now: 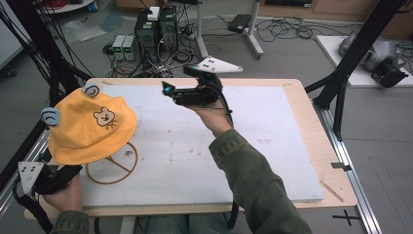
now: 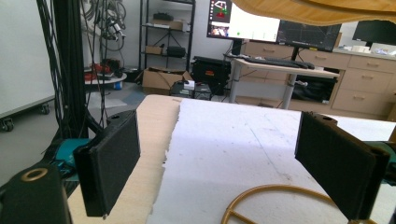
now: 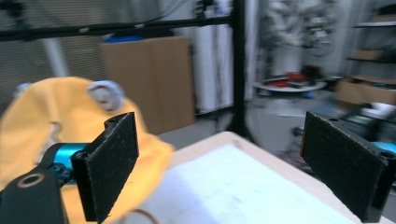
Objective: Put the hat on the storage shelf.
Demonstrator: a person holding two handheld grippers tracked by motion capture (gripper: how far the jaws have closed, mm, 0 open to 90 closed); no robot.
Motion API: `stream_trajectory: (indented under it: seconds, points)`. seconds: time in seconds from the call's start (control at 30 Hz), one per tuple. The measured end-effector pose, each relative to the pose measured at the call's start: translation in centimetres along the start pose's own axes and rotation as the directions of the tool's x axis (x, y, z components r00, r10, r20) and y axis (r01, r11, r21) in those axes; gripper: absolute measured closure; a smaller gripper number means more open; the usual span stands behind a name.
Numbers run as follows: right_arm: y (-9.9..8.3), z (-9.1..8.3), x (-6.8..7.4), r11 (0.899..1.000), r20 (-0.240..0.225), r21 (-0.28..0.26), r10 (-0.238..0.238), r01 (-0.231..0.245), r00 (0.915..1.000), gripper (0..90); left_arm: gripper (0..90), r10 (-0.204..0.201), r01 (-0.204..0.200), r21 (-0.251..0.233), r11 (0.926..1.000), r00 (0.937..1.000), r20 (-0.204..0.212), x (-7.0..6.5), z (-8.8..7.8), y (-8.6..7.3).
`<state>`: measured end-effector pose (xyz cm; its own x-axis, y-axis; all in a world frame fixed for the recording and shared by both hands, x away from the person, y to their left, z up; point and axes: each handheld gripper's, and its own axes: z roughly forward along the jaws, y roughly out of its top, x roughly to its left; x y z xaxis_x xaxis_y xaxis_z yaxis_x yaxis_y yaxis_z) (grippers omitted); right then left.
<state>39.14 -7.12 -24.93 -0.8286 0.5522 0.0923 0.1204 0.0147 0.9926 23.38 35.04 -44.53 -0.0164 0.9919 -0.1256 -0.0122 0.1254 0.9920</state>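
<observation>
— Sitting on a ringed wooden stand [image 1: 113, 168] at the bench's [image 1: 302, 146] left side, is the yellow hat [image 1: 87, 129] being touched?

— No. The left tongs [image 2: 233, 172] are hovering beside the stand, jaws apart. The right tongs [image 1: 169, 90] are hanging above mid-bench, pointing at the hat, jaws also spread wide.

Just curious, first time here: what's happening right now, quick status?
Left gripper open, low near stand ring. Right gripper open, raised, facing yellow hat. Hat untouched on stand.
</observation>
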Motion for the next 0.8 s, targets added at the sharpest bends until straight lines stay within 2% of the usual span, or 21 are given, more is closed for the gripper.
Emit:
stream_trajectory:
  seconds: [0.13, 0.2, 0.27, 0.3, 0.33, 0.37, 0.43, 0.47, 0.5, 0.6, 0.73, 0.77, 0.8]
  points:
    - [0.0, -3.4, -1.8, 0.999, 0.104, -0.038, 0.030, -0.027, 0.9942, 11.4, 14.4, -0.009, 0.009, 0.005, 0.9999, 1.0000, 0.003, 0.0, 0.0, -0.1]
    - [-0.2, -5.1, -2.4, 0.999, 0.156, -0.046, 0.024, -0.017, 0.9875, 11.4, 14.4, -0.004, 0.004, 0.008, 1.0000, 1.0000, 0.002, -0.1, 0.0, -0.1]
    - [-0.5, -6.7, -2.9, 0.999, 0.215, -0.051, 0.013, -0.002, 0.9766, 11.4, 14.4, -0.003, 0.003, 0.009, 1.0000, 1.0000, 0.003, -0.1, 0.0, -0.1]
    - [-0.5, -6.7, -2.9, 0.999, 0.215, -0.051, 0.013, -0.002, 0.9766, 11.4, 14.4, -0.004, 0.004, 0.008, 1.0000, 1.0000, 0.002, -0.1, -0.1, -0.1]
    - [-1.0, -8.3, -3.3, 0.999, 0.296, -0.046, 0.009, 0.005, 0.9553, 11.4, 14.4, -0.005, 0.005, 0.006, 1.0000, 1.0000, 0.004, -0.1, -0.1, -0.1]
    - [-1.1, -8.8, -3.4, 0.999, 0.328, -0.042, 0.006, 0.008, 0.9446, 11.4, 14.4, 0.000, 0.000, 0.007, 1.0000, 1.0000, 0.000, -0.1, -0.2, -0.1]
    - [-1.7, -10.2, -3.7, 0.999, 0.399, -0.042, -0.002, 0.021, 0.9167, 11.4, 14.4, 0.003, -0.003, 0.005, 1.0000, 1.0000, 0.002, -0.2, -0.3, -0.1]
    - [-2.1, -10.8, -3.8, 0.999, 0.431, -0.043, -0.007, 0.028, 0.9025, 11.4, 14.4, 0.002, -0.002, 0.004, 1.0000, 1.0000, 0.004, -0.3, -0.3, -0.1]
    - [-2.5, -11.4, -3.8, 0.998, 0.466, -0.039, -0.022, 0.045, 0.8845, 11.5, 14.4, 0.002, -0.002, 0.004, 1.0000, 1.0000, 0.004, -0.3, -0.3, -0.1]
    - [-3.6, -13.0, -3.9, 0.998, 0.540, -0.035, -0.031, 0.059, 0.8411, 11.4, 14.4, 0.009, -0.009, 0.007, 0.9999, 0.9998, 0.015, -0.6, -0.3, -0.2]
    - [-5.1, -14.8, -3.5, 0.995, 0.606, -0.051, -0.041, 0.090, 0.7942, 11.5, 14.4, 0.014, -0.014, 0.004, 0.9999, 0.9997, 0.020, -0.9, -0.3, -0.2]
    - [-5.1, -14.8, -3.5, 0.995, 0.606, -0.051, -0.041, 0.090, 0.7942, 11.5, 14.4, 0.016, -0.016, 0.004, 0.9999, 0.9996, 0.023, -0.9, -0.3, -0.2]
    - [-6.0, -15.7, -3.4, 0.993, 0.631, -0.060, -0.041, 0.102, 0.7745, 11.5, 14.4, 0.016, -0.017, 0.009, 0.9998, 0.9996, 0.022, -0.9, -0.3, -0.2]
